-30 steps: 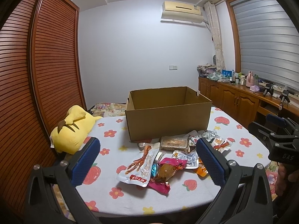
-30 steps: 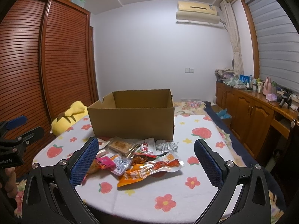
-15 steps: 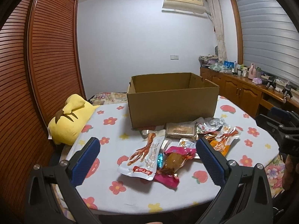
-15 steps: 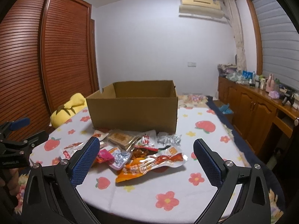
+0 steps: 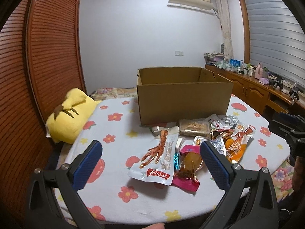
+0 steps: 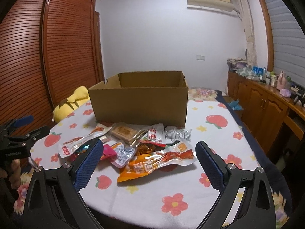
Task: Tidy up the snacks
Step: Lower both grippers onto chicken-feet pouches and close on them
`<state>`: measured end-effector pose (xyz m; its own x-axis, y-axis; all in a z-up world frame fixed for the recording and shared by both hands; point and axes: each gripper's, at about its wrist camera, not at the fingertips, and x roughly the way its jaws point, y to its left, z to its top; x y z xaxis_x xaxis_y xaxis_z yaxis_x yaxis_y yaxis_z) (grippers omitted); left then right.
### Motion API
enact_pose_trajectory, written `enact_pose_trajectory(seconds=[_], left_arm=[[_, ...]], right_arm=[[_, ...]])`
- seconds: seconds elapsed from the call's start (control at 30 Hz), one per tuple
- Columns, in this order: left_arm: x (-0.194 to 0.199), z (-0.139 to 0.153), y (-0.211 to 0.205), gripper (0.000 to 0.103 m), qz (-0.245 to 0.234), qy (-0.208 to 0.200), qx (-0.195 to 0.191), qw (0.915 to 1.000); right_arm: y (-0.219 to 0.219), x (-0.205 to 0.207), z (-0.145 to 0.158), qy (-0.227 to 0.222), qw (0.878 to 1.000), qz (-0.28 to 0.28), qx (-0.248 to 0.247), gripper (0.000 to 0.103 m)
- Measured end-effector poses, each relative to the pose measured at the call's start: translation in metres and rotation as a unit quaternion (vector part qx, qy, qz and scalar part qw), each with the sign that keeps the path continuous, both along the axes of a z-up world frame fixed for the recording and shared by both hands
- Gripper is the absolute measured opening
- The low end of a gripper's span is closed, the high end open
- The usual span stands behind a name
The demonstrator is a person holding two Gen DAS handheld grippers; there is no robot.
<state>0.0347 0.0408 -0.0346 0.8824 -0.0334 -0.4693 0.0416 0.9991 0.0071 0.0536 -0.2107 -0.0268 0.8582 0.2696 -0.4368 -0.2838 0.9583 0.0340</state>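
Observation:
An open brown cardboard box (image 5: 183, 99) (image 6: 140, 103) stands on the floral tablecloth, its inside hidden. Several snack packets lie heaped in front of it: a white chicken-foot pouch (image 5: 158, 156), a pink packet (image 5: 187, 168), a brown cake bar (image 5: 194, 129) (image 6: 124, 131), an orange crayfish pouch (image 6: 152, 164) (image 5: 236, 147) and a silver packet (image 6: 177, 133). My left gripper (image 5: 150, 162) hangs open just above the near side of the white pouch. Over the orange pouch my right gripper (image 6: 148, 162) is open too. Neither holds anything.
A yellow plush toy (image 5: 70, 116) lies at the table's left edge. Slatted wooden wardrobe doors (image 5: 42, 57) rise on the left. A wooden sideboard (image 6: 266, 99) with bottles runs along the right wall. The table (image 6: 219, 133) shows bare cloth right of the packets.
Both grippers have moved forward and down toward the snack pile, so the packets and box look larger. Both stay open.

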Motion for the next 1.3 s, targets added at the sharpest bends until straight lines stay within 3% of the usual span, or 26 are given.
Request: enact_pose_trajectory(seconds=[0.27, 0.4, 0.73, 0.93, 1.13, 1.3], left_arm=[[0.032, -0.016, 0.006, 0.099, -0.032, 0.039, 0.006, 0.9987], [0.05, -0.026, 0.011, 0.098, -0.042, 0.068, -0.016, 0.9966], [0.09, -0.048, 0.007, 0.097, -0.065, 0.141, -0.015, 0.9878], [0.112, -0.058, 0.008, 0.087, -0.079, 0.188, -0.025, 0.9788], [0.123, -0.066, 0.004, 0.084, -0.099, 0.212, -0.037, 0.9715], [0.129, -0.07, -0.001, 0.075, -0.101, 0.223, -0.039, 0.9687]], right_arm=[[-0.002, 0.018, -0.014, 0.03, 1.0, 0.008, -0.002, 0.096], [-0.003, 0.025, -0.02, 0.046, 0.999, 0.012, -0.003, 0.093], [-0.007, 0.042, -0.041, 0.093, 0.996, 0.013, 0.01, 0.088], [-0.01, 0.06, -0.057, 0.142, 0.989, 0.019, 0.031, 0.088], [-0.009, 0.075, -0.064, 0.175, 0.983, 0.029, 0.055, 0.088], [-0.006, 0.083, -0.072, 0.203, 0.976, 0.036, 0.068, 0.083]])
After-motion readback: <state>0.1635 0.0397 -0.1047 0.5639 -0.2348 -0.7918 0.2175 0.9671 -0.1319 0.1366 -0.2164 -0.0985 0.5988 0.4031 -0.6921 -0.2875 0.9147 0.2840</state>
